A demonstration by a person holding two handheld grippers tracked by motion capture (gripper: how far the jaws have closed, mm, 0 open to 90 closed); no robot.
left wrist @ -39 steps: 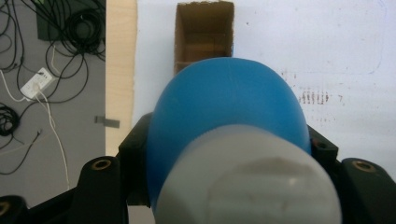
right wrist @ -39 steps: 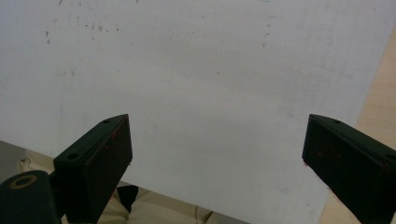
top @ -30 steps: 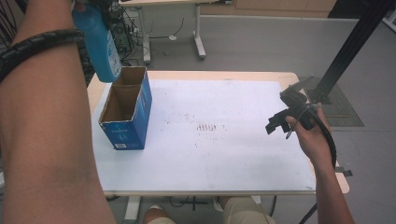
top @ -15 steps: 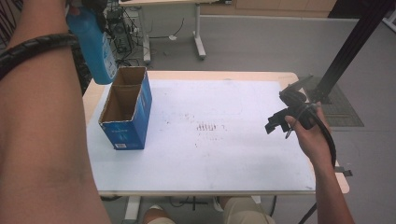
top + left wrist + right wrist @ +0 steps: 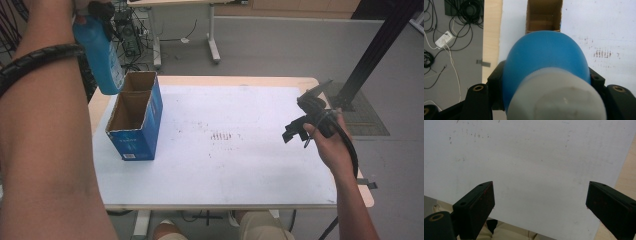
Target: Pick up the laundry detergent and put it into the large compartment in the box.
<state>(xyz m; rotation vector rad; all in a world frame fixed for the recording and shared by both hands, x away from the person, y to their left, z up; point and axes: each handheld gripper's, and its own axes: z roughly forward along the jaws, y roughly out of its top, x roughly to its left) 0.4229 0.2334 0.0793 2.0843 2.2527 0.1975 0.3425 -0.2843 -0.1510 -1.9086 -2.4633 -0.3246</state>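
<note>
A blue bottle (image 5: 101,57) with a pale cap hangs in the air over the table's far left corner. My left gripper (image 5: 96,17) is shut on it near the top. In the left gripper view both black jaws press the bottle (image 5: 546,57) at its sides, and the cap points toward the camera. Below it stands an open blue cardboard box (image 5: 134,117) with a brown inside (image 5: 544,15); nothing shows inside it. My right gripper (image 5: 299,122) hovers above the table's right side, open, with only the white sheet (image 5: 536,165) between its jaws.
The white sheet (image 5: 240,165) covers most of the wooden table; faint red marks (image 5: 222,136) sit near its middle. A black stand post (image 5: 370,55) rises at the back right. Cables (image 5: 461,10) lie on the floor left of the table. The person's knees show under the near edge.
The left hand has carried the blue bottle slightly to the left, still above the box's far end. The right gripper has stayed where it was.
</note>
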